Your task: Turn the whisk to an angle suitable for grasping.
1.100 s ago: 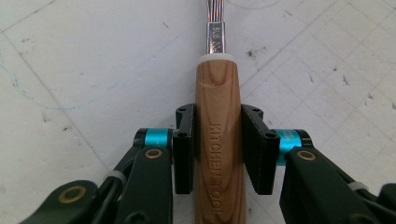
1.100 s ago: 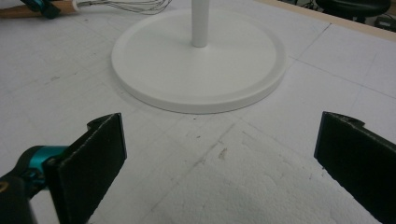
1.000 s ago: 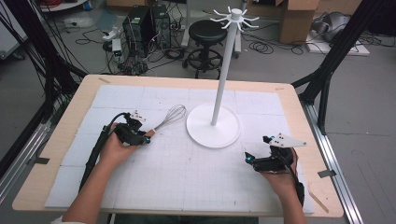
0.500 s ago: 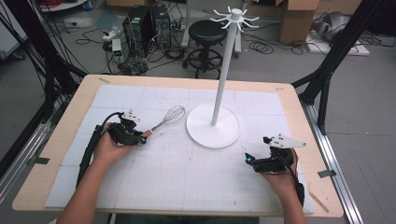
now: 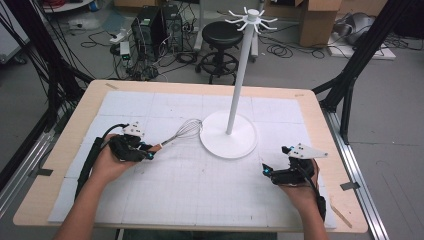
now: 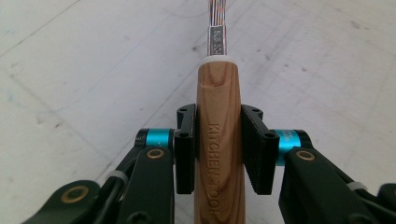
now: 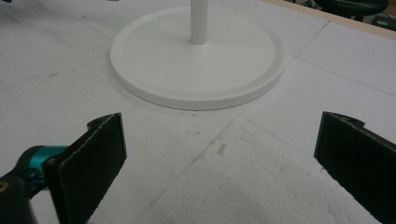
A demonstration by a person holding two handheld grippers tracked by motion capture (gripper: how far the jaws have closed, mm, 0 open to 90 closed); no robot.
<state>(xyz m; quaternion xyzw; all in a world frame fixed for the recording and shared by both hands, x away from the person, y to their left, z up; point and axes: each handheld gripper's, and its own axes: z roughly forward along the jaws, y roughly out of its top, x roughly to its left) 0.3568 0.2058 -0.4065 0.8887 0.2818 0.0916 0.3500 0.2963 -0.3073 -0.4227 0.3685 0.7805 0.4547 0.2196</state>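
Note:
A wire whisk point(image 5: 184, 131) with a wooden handle point(image 6: 218, 140) lies on the white mat, its head next to the stand's round base point(image 5: 229, 135). My left gripper point(image 5: 150, 151) is shut on that handle; in the left gripper view point(image 6: 218, 148) both pads press its sides. A white stand with a tall pole point(image 5: 240, 75) and hook arms on top rises from the base point(image 7: 198, 56). My right gripper point(image 5: 265, 171) rests low at the mat's right, open, with its pads point(image 7: 93, 158) wide apart and nothing between them, facing the base.
The white gridded mat point(image 5: 200, 190) covers a wooden table point(image 5: 60, 150). Beyond the far edge stand a black stool point(image 5: 221, 35), computer cases and cables on the floor. Black frame legs point(image 5: 350, 75) flank the table.
The left hand has shifted slightly left and nearer with the whisk handle in its grip. The right gripper has stayed where it was.

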